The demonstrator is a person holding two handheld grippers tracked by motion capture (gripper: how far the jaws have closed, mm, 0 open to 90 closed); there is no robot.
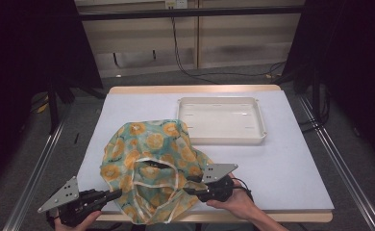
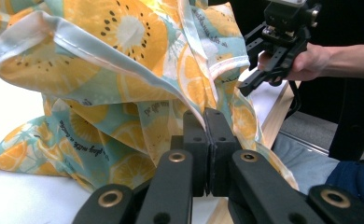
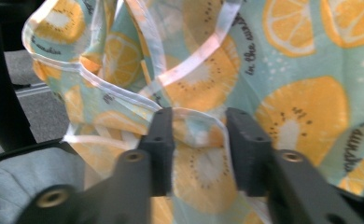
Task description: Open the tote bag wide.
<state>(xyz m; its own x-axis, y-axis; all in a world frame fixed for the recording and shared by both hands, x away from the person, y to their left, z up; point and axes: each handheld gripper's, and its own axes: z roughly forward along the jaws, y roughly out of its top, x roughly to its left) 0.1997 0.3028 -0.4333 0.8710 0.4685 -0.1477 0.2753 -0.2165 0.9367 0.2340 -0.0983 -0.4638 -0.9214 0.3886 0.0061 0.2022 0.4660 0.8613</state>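
Note:
A teal cloth (image 1: 152,154) printed with orange citrus slices and edged in white lies bunched on the near half of the table, and its front hangs over the near edge. My left gripper (image 1: 117,194) is at the cloth's front left. In the left gripper view this gripper (image 2: 204,116) is shut on a white-hemmed edge of the cloth (image 2: 124,70). My right gripper (image 1: 190,189) is at the cloth's front right. In the right gripper view its jaws (image 3: 199,126) stand apart, with a hemmed fold of the cloth (image 3: 287,70) between them. The right gripper (image 2: 248,65) also appears in the left gripper view, held by a hand.
A shallow white tray (image 1: 258,122) sits at the back right of the white table top (image 1: 281,163). The table's wooden front edge (image 1: 272,216) runs just in front of both hands. Dark curtains and metal rails flank the table.

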